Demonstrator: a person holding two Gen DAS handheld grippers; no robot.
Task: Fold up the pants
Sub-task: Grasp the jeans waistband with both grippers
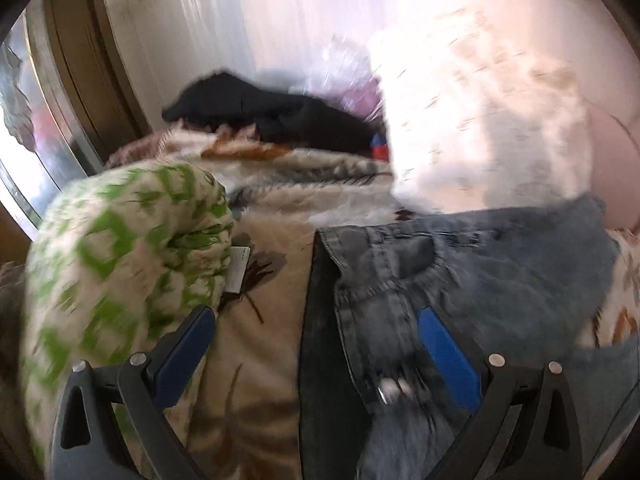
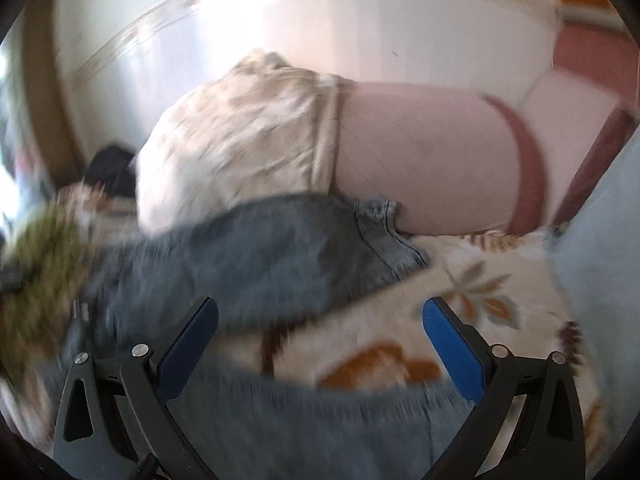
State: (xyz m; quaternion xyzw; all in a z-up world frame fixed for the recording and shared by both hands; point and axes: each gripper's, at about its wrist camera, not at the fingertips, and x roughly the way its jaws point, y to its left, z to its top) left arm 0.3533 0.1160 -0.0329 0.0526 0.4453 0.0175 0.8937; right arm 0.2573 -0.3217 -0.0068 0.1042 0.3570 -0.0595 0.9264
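Jeans: light blue denim pants (image 1: 460, 272) are lying crumpled on a leaf-patterned blanket (image 1: 272, 280), just in front of a white speckled pillow (image 1: 480, 128).
Left view only: beside the jeans' dark edge, a green-and-white patterned bundle (image 1: 120, 248) is sitting on the blanket; behind the pillow, a black garment (image 1: 260, 108) is lying. The waistband, a pocket seam and a metal button (image 1: 386, 390) are showing.
Right view only: a pink cushion (image 2: 424, 160) is resting against the pillow (image 2: 240, 140); the jeans (image 2: 260, 260) are blurring across the blanket (image 2: 460, 280).
Left gripper (image 1: 316, 344): fingers are spreading wide over the jeans, gripping nothing.
Right gripper (image 2: 320, 332): fingers are spreading wide above the jeans' edge, gripping nothing.
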